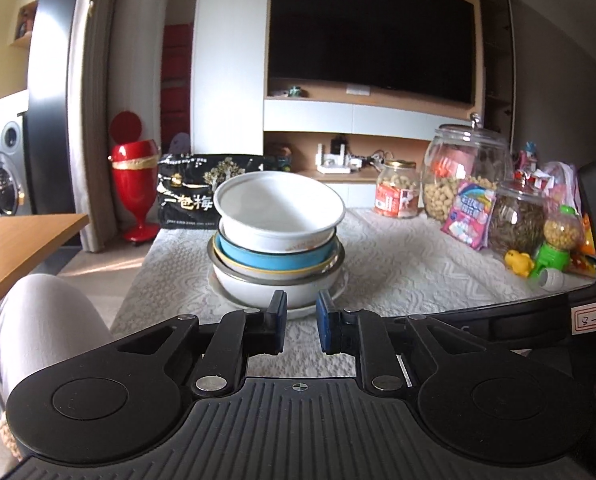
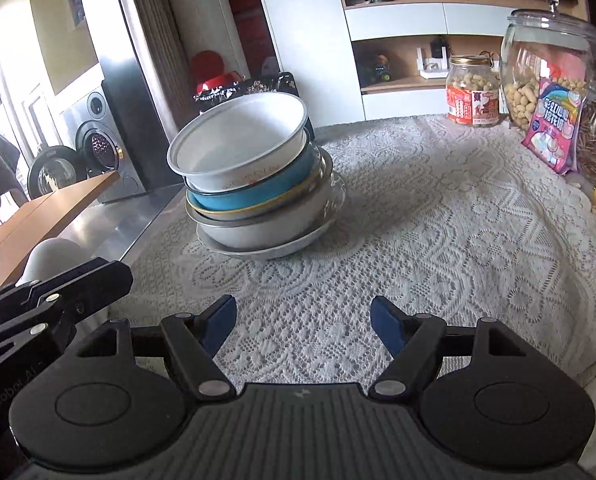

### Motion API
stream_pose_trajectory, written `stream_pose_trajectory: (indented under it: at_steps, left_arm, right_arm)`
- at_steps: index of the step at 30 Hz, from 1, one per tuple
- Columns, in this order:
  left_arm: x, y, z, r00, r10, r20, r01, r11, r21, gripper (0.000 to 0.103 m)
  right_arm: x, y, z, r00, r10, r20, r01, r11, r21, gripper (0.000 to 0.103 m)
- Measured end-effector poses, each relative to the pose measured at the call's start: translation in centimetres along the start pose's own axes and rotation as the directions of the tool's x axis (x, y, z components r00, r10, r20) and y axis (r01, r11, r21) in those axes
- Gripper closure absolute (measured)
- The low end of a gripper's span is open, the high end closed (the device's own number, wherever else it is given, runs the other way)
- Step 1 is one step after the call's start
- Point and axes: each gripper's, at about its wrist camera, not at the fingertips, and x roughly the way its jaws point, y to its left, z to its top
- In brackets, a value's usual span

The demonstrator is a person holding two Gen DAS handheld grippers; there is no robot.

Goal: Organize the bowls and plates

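The bowls (image 1: 278,236) sit in one tall pile on the lace tablecloth (image 2: 438,232) (white bowl on top, blue one under it). The left gripper (image 1: 301,312) has a small gap between its fingers, pinching nothing. The right gripper (image 2: 303,320) is spread wide, empty too.

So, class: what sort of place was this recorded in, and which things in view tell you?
Most likely a home living or dining room: a large television set into wall shelving, a front-loading washing machine to one side, and a lace tablecloth bearing snack jars.
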Motion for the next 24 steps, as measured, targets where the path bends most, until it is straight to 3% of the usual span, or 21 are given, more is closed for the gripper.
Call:
stream_pose_trajectory:
  at_steps: [3,7,16,24]
  left_arm:
    - [-0.1,-0.1,-0.1,1.0,-0.027,-0.014,0.026,0.999,-0.024,0.084]
    - [0.4,0.6,-0.6,0.997,0.028,-0.074,-0.033,0.998,-0.06,0.085]
    - [1.0,1.1,-1.0,0.991,0.038,-0.132,-0.048,0.996,-0.077,0.085]
    - [0.8,1.2,-1.1,0.991,0.038,-0.131,-0.048,0.996,-0.075,0.085]
  right_arm:
    - [-1.4,0.4,-0.4,0.997,-0.027,0.071,0.029,0.999,-0.03,0.028]
    - [-2.7,1.0,-1.0,0.989,-0.036,0.142,0.048,0.996,-0.081,0.028]
    - [-2.5,1.7,-1.4,0.993,-0.008,0.116,0.022,0.993,-0.115,0.028]
    - [-2.7,1.8,-1.5,0.992,-0.005,0.123,0.02,0.992,-0.122,0.028]
